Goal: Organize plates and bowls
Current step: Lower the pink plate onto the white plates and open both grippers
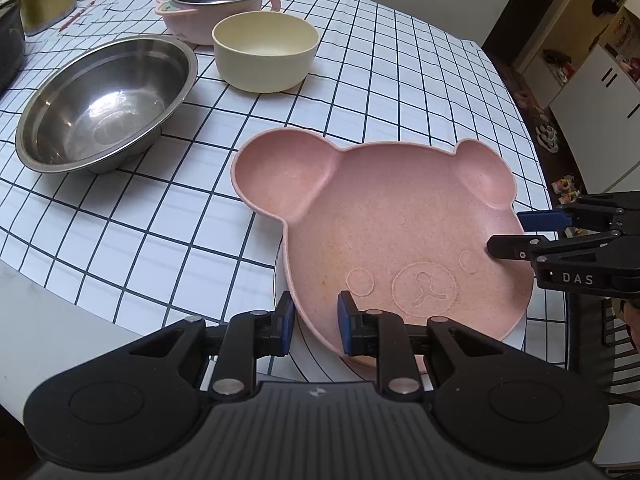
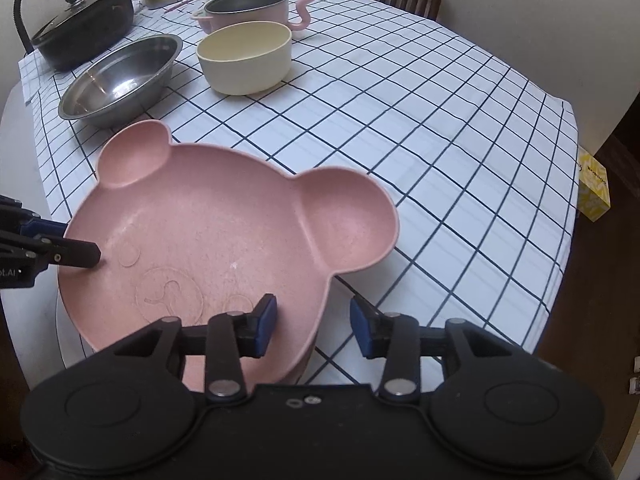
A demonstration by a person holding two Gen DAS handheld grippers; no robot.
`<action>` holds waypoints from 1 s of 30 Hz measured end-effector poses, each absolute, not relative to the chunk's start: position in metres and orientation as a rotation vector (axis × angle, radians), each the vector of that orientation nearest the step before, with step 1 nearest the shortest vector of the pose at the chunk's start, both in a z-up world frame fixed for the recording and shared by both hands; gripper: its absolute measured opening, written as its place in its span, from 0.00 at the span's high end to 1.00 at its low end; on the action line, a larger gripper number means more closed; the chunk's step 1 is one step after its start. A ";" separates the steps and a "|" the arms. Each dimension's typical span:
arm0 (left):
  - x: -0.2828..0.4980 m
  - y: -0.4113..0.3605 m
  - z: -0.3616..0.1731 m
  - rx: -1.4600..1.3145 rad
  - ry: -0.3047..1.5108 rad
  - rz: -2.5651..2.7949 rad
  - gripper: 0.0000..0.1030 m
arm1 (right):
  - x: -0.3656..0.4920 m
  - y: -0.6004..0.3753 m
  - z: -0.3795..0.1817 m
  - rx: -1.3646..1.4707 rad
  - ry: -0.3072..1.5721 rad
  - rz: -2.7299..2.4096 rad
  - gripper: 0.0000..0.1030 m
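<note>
Your left gripper (image 1: 316,322) is clamped on the near rim of the pink bear-shaped plate (image 1: 396,220), which rests on another plate near the table edge. Your right gripper (image 2: 313,320) straddles the opposite rim, jaws apart, pads clear. Beyond stand a steel bowl (image 1: 104,104), a cream bowl (image 1: 266,50) and a pink pot (image 1: 216,4).

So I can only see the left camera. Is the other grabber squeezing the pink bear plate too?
Observer: No. The right gripper is open. Its jaws stand wide around the rim of the pink bear plate, not pinching it.
Operator: What's that dark thing at my left edge?
Observer: A black pot with a glass lid.
Operator: Is anything off the table?
Observer: Yes, a yellow box sits past the right edge of the checked cloth.
</note>
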State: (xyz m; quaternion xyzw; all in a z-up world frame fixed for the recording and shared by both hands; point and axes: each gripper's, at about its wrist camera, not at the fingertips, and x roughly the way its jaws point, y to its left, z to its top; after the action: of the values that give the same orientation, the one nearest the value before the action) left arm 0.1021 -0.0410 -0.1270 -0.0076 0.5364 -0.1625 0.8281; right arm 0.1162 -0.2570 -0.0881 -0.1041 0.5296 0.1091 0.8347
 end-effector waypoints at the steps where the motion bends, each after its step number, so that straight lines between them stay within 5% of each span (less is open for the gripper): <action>1: 0.101 -0.041 -0.127 -0.018 1.140 -0.346 0.79 | 0.115 -0.258 -0.087 -0.226 1.118 0.229 0.54; 7: 0.097 -0.041 -0.126 -0.035 1.140 -0.361 0.71 | 0.110 -0.264 -0.077 -0.209 1.100 0.235 0.42; 14: 0.095 -0.047 -0.117 -0.027 1.128 -0.369 0.38 | 0.102 -0.261 -0.070 -0.215 1.072 0.255 0.38; 30: 0.083 -0.025 -0.066 -0.023 0.987 -0.286 0.37 | 0.089 -0.238 -0.028 -0.145 0.975 0.324 0.21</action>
State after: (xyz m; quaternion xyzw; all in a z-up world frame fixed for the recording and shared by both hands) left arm 0.0828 -0.0255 -0.0662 -0.0111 0.4721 -0.1366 0.8708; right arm 0.0890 -0.2377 -0.0276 -0.0695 0.4658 0.1547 0.8685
